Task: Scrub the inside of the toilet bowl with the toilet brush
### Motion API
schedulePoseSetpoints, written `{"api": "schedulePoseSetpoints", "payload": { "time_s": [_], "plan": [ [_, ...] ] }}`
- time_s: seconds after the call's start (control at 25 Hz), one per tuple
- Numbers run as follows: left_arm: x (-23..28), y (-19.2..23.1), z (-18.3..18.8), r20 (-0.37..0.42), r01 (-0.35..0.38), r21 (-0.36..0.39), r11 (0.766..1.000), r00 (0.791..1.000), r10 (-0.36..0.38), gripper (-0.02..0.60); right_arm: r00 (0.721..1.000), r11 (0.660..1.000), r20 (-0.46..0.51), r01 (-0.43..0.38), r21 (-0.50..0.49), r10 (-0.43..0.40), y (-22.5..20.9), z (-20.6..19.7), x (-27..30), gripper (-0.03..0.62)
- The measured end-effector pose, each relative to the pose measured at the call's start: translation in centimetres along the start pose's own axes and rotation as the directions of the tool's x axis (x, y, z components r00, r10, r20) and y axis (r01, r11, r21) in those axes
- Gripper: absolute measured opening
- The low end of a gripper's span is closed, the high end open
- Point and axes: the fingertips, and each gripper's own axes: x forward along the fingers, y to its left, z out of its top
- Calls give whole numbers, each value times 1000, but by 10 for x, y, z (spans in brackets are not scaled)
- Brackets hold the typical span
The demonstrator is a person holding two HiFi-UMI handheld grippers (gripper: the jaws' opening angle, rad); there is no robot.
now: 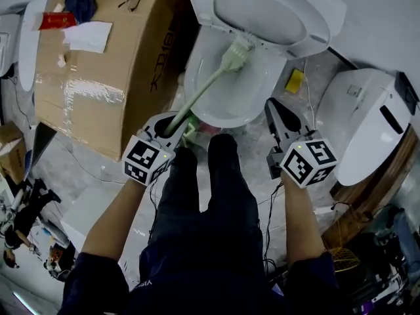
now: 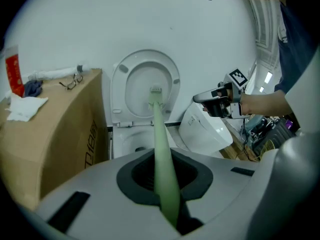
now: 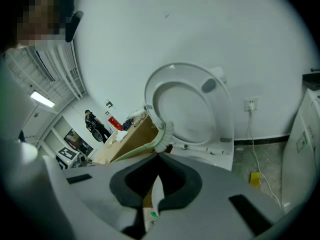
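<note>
Scrubbing seems barely begun: toilet brush (image 1: 210, 84), clamped by left gripper (image 1: 180, 125) at bowl's (image 1: 256, 90) rear rim, must be lowered; right gripper (image 1: 274, 105) closed, empty.

Toilet bowl (image 1: 259, 84): smooth, glossy white ceramic. Toilet brush (image 1: 205, 89): pale green plastic, matt handle. Cardboard box (image 1: 125, 58): matt brown, creased; tape (image 1: 85, 94) across it clear, shiny.
</note>
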Motion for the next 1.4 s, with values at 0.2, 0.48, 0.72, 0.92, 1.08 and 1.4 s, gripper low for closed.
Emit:
{"api": "schedulePoseSetpoints", "payload": {
  "time_s": [0.2, 0.48, 0.72, 0.92, 1.08, 1.4],
  "plan": [
    [43, 18, -44, -87, 2, 6, 1000, 996, -2, 49, 999, 999, -21, 24, 31, -24, -36, -35, 20, 5],
    [98, 33, -77, -143, 1, 23, 1000, 990, 2, 49, 1000, 998, -23, 14, 67, -13, -61, -69, 42, 5],
    [130, 48, -92, -174, -4, 29, 1000, 985, 9, 49, 999, 998, -51, 20, 67, -16, -76, -97, 61, 5],
    [150, 59, -108, -219, -1, 40, 999, 976, 9, 49, 997, 998, -72, 24, 57, -20, -92, -113, 75, 5],
    [164, 77, -122, -280, -19, 53, 998, 959, 33, 49, 997, 998, -78, 29, 61, -25, -102, -117, 84, 5],
    [192, 103, -131, -385, -75, 117, 990, 916, 115, 49, 993, 998, -113, 29, 57, -22, -112, -124, 95, 5]
  ]
}}
